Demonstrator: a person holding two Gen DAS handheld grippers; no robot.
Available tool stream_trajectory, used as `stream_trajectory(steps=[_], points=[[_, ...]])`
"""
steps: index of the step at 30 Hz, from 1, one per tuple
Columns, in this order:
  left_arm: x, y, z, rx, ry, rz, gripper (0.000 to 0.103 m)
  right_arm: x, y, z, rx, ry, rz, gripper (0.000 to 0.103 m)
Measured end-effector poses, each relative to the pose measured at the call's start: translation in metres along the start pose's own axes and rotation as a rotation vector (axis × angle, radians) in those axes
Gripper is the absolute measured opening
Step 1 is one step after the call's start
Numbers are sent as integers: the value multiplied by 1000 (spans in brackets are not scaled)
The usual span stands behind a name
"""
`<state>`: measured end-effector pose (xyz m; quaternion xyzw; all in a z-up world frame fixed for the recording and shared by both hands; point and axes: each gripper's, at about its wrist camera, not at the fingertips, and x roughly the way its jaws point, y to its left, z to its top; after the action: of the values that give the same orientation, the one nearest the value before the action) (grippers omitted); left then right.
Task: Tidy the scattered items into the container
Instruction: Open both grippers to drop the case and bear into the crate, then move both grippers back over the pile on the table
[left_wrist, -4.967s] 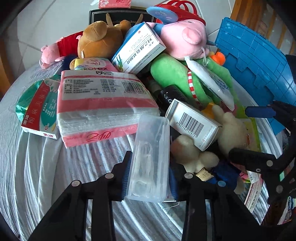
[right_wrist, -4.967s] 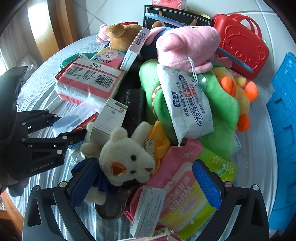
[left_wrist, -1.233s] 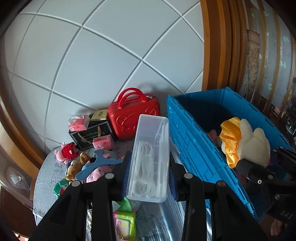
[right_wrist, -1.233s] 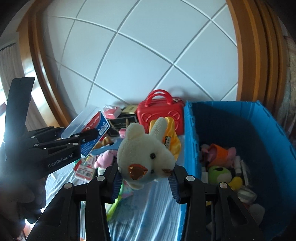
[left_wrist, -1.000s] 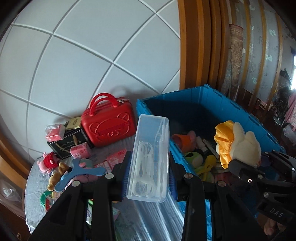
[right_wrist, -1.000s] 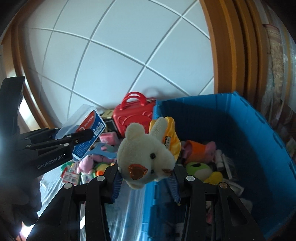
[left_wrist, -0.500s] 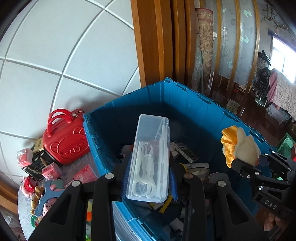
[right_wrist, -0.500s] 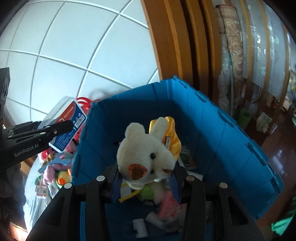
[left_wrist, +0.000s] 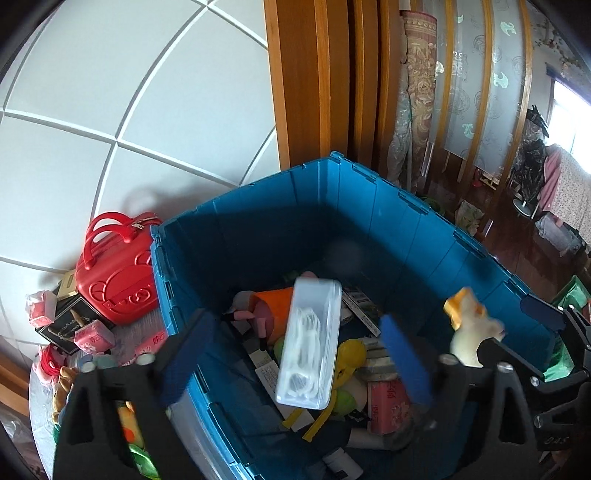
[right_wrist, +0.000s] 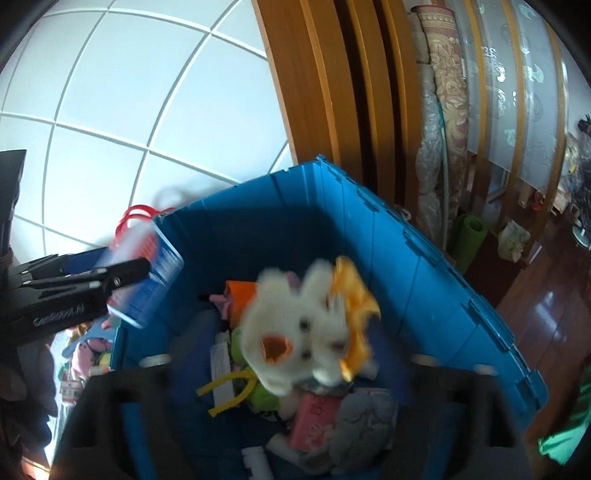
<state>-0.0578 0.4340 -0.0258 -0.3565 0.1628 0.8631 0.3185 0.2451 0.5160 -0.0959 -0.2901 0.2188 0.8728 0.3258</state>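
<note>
1. We hold our left hand-held gripper (left_wrist: 295, 354) above the blue container (left_wrist: 369, 221), its jaws opening wide, the blue pads well clear of the clear plastic box (left_wrist: 309, 341) between them.
2. The clear plastic box, with white coiled pieces showing through its wall, is released and hangs free over the container's contents, slightly tilted, touching neither pad.
3. We hold our right hand-held gripper (right_wrist: 288, 365) over the same container, its jaws likewise opening and blurred at the frame's lower corners; nothing presses on the white plush bear (right_wrist: 295, 332).
4. The white plush bear, orange-beaked and wearing a yellow cape (right_wrist: 354, 314), is blurred and free between the spread fingers, above the pile inside the container.
5. Beneath both things we see the container's load: an orange toy (left_wrist: 273, 299), a pink packet (right_wrist: 314, 417), a grey plush (right_wrist: 365, 421), a yellow strap (right_wrist: 229, 391) and small boxes that we cannot read.
6. From the right wrist view our left hand-held gripper shows at the left edge, the clear plastic box with its red and blue label just beyond its fingertips.
7. Outside the container, on the counter (left_wrist: 125, 339), stand a red case (left_wrist: 110, 273), a black box (left_wrist: 70, 325) and pink packs (left_wrist: 94, 334), against a white tiled wall (left_wrist: 147, 92).
</note>
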Motion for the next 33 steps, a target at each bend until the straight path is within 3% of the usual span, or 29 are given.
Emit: stream_trajectory(steps=[11,18,23,33], points=[[-17,29,-14,-32,-16,47,102,-5,17,-4,-24,-11,33,103],[-37,57,-35,-62,-29,73,102,-21,52,-5,-65,-32,70,103],[-50,83,-61,-92,-23,83,102,-34,82,-10,-90,-70,105,103],[-75,157,-134,-152,9,146,102,-38,153,-35,-151,-36,151,103]])
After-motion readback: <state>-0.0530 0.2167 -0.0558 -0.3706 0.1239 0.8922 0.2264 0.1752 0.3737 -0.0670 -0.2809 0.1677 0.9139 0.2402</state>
